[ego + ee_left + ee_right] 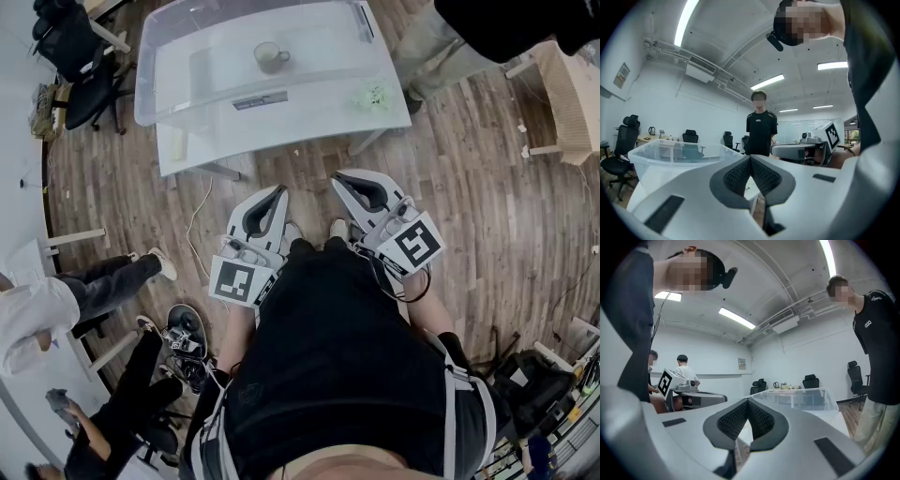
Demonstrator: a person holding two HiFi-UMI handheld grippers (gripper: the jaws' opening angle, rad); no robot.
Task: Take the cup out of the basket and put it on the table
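A greyish cup (271,56) stands upright inside the clear plastic basket (155,89), which sits on the white table (281,127). My left gripper (278,192) and right gripper (339,178) are held close to my body, well short of the table's near edge, tips pointing toward it. Both are shut with nothing between the pads. In the left gripper view the jaws meet at the left gripper (750,158), with the basket (670,154) beyond on the left. In the right gripper view the right gripper (748,401) is also shut, the basket (801,397) ahead on the right.
A small green item (374,96) lies on the table's right corner. One person (469,37) stands by the table's far right. Office chairs (75,56) stand at left, seated people (84,291) at lower left. A cable (199,225) runs over the wooden floor.
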